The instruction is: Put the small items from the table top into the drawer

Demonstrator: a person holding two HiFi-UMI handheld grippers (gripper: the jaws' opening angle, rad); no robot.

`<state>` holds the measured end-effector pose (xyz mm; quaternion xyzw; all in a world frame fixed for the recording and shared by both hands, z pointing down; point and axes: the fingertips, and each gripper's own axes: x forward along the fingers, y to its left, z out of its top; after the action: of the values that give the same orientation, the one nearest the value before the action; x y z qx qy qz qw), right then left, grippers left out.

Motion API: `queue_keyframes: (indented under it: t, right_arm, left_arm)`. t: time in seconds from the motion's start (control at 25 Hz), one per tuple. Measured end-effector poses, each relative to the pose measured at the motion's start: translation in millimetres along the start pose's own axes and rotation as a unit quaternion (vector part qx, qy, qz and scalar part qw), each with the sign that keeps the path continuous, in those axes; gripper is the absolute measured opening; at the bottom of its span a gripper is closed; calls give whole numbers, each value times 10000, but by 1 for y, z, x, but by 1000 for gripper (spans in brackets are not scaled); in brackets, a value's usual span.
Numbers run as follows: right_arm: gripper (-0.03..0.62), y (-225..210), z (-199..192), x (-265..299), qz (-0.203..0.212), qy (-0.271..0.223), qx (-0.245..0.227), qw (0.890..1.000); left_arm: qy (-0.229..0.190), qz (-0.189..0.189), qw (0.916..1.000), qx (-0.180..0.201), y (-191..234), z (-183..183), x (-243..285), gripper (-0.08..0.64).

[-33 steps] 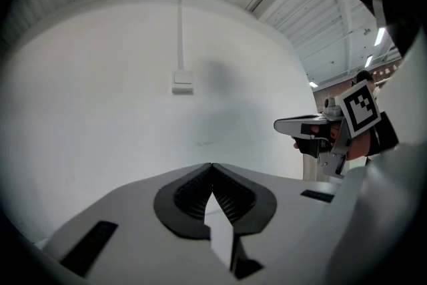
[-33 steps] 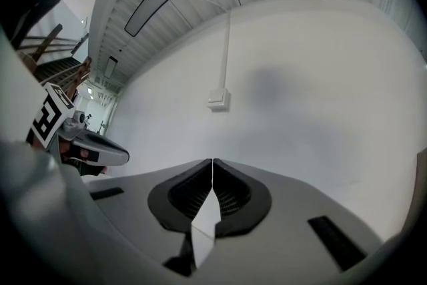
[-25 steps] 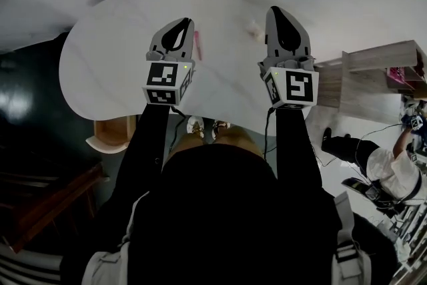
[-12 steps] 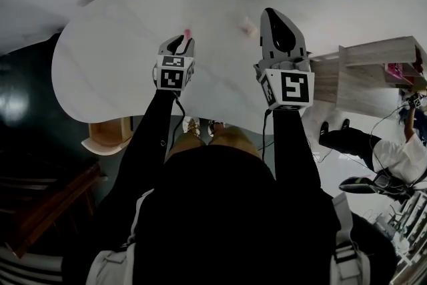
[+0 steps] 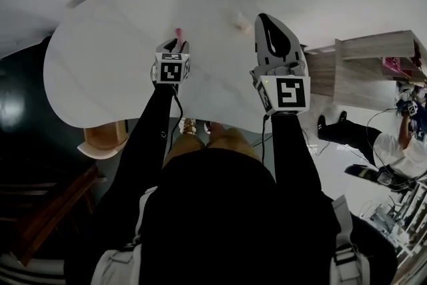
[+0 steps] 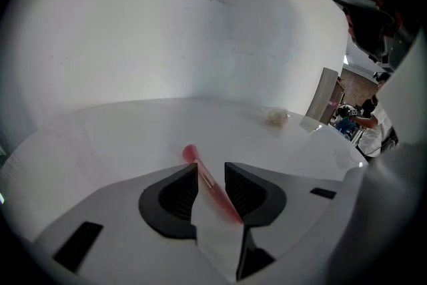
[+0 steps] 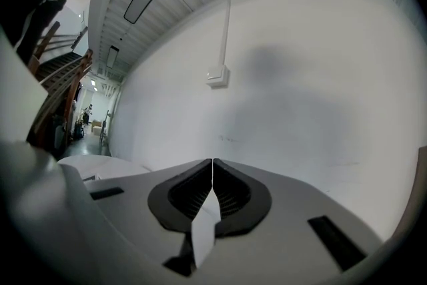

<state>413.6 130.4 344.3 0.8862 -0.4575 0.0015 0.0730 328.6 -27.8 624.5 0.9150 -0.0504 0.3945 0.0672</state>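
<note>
Left gripper view: the left gripper [image 6: 211,166] is seen lowered to the white counter [image 6: 120,137], and its jaws have just been opening. A thin pink stick [image 6: 215,187] lies between them, its rounded end reaching past the fingertips. The pads stand apart and are not pressed on it, so nothing is gripped yet. The stick runs slantwise across the gap, from near the left jaw's tip back toward the right jaw's root.

The step in hand is judged to be the pick-up of this stick. It would be done best if the gripper were first turned a little, so that the stick lay along the gap and could be met squarely by both pads. The tips should be kept low at the counter, since so thin a thing may roll or swing out under a one-sided push. A slow closing and a straight lift are advised.

The right gripper [image 7: 212,162] is held level with its jaws together and nothing between them. A pale small item [image 6: 275,118] lies farther off on the counter.
</note>
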Motion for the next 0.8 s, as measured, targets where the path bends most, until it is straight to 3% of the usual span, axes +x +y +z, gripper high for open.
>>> queue_keyframes:
  t: [0.16, 0.24, 0.56, 0.8]
  right_arm:
    - [28, -1, -6, -1, 99, 67, -111, 9999]
    - [28, -2, -8, -1, 109, 92, -89, 9999]
    - [28, 4, -7, 5, 248, 57, -65, 9997]
    - [28, 8, 0, 11, 320, -48, 91, 9994]
  left_arm:
    - [150, -63, 9995, 255, -4, -11, 10, 142]
    - [177, -126, 9991, 371, -9, -12, 10, 57]
    - [152, -259, 9992, 250, -13, -10, 9, 54]
    - [-410, -178, 9987, 238, -12, 30, -21, 54]
